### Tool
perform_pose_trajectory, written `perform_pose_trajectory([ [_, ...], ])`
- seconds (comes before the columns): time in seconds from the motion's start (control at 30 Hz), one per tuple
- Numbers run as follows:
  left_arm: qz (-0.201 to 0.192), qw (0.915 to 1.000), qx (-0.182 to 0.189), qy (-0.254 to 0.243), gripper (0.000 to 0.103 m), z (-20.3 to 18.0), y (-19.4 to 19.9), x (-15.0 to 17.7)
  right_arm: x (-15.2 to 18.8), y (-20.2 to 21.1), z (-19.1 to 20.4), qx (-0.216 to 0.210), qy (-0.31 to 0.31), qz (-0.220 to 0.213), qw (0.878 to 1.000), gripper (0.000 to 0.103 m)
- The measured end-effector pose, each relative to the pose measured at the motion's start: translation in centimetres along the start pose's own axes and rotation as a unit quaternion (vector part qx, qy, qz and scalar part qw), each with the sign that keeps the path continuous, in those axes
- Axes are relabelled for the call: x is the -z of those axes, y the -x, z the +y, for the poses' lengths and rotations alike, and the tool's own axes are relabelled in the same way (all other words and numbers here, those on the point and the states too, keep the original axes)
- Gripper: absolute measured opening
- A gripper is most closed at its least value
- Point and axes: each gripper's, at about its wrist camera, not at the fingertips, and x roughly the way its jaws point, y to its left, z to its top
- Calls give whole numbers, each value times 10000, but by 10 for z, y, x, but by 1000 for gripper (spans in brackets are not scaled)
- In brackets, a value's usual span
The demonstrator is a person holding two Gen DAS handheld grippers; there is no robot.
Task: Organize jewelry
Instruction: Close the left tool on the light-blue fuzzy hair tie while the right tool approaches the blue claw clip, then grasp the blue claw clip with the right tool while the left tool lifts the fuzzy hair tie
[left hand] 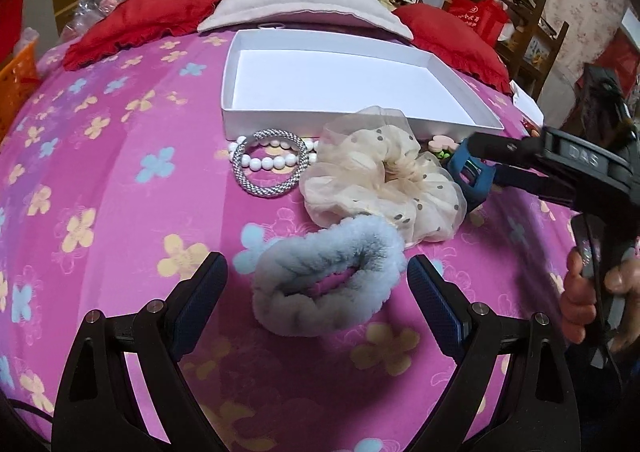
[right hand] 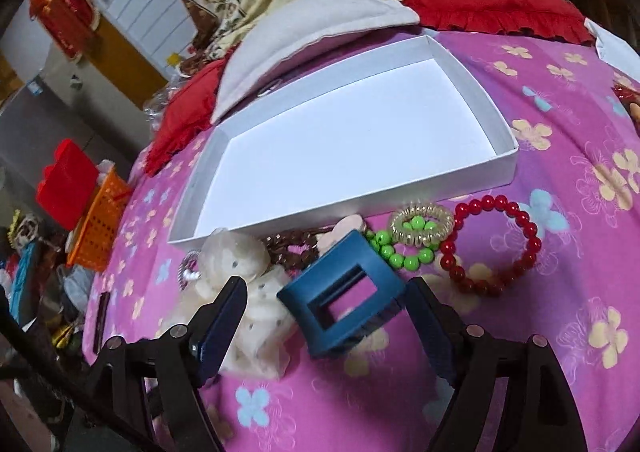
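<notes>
While the white box [right hand: 472, 108] sits with nothing in it at the far side of the pink flowered bedspread [left hand: 100, 212], the jewelry and hair pieces lie bunched along its near wall. Nearest the right gripper [right hand: 326, 316] is a blue rectangular claw clip [right hand: 340, 300], lying between the spread fingers with neither pad clearly pressing it. It looks like stiff, light plastic with smooth faces, so I would pinch it across the two long bars of its frame, where the pads find flat sides. Just left of it is a cream dotted organza scrunchie [left hand: 380, 180], soft and puffy; it will squash and may drag its neighbours. Right of the clip, a green bead bracelet [right hand: 394, 250] lies under a clear coil hair tie [right hand: 422, 226], and a red bead bracelet [right hand: 492, 244] rests just beside them; these beads are hard, round and likely to roll off the pads.

Over on the left side, the left gripper [left hand: 318, 286] is also spread wide, framing a grey fluffy scrunchie [left hand: 328, 280] without squeezing it. Farther off, a silver mesh bangle [left hand: 270, 162] overlaps a white pearl bracelet [left hand: 266, 162] against the box wall.
</notes>
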Motion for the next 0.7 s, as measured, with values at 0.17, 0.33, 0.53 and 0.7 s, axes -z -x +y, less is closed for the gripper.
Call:
perform_pose_trajectory([
  [0.17,155,9998,93,62,65,-2,-6,3,-3,-10,4,360,-42,108,9993,79],
  [0.33,57,9999,53,100,35,-4,-1,4,-2,-10,5,458,-71,123,9989,79],
  [0.53,16,9998,-59,208,25,-4,11,9,2,-4,-2,384,-140,190,9990,34],
  [0.7,-109,9995,-91,275,24,-3,30,16,14,7,-8,258,21,173,9995,18],
])
